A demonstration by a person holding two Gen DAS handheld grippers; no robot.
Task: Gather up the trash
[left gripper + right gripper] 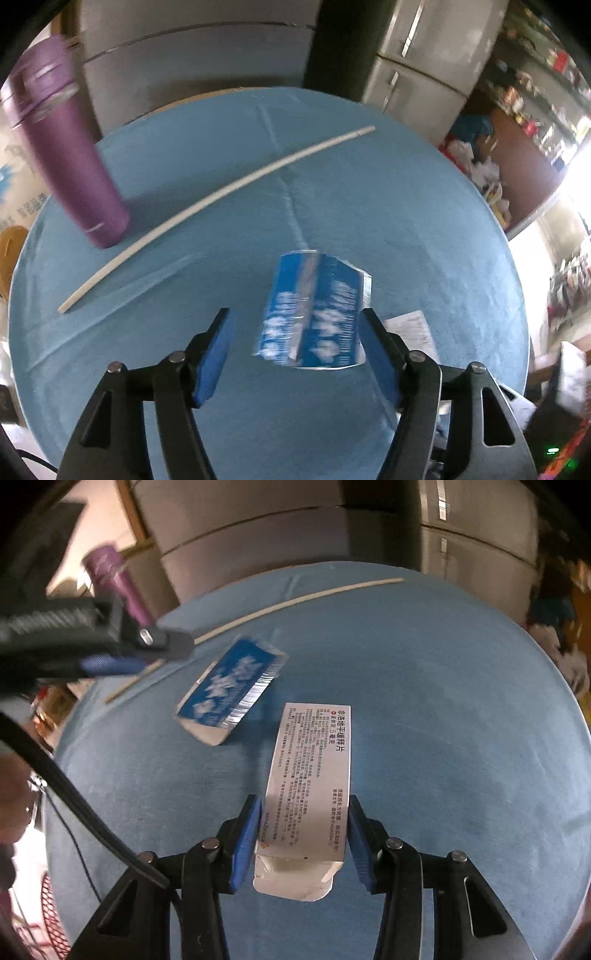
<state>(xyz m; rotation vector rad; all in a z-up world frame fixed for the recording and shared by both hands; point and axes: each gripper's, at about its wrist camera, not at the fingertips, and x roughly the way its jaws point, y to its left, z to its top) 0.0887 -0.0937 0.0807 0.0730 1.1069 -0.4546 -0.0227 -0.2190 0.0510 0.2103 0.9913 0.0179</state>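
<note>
Right gripper [303, 834] brackets white carton [310, 782]; pad contact unclear. Close squarely across side walls, avoiding crush. Left gripper [295, 332] released.

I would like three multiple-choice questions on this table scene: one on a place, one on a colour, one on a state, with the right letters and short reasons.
1. Where does the white stick lie?
A) on the blue table, beyond the blue packet
B) in a basket
C) on the floor
2. What colour is the tumbler?
A) green
B) purple
C) red
3. How is the left gripper?
A) shut on the stick
B) shut on the tumbler
C) open, gripping nothing
Answers: 1 A, it lies flat on the table; 2 B, its body is purple; 3 C, its pads stand wide apart.
</note>
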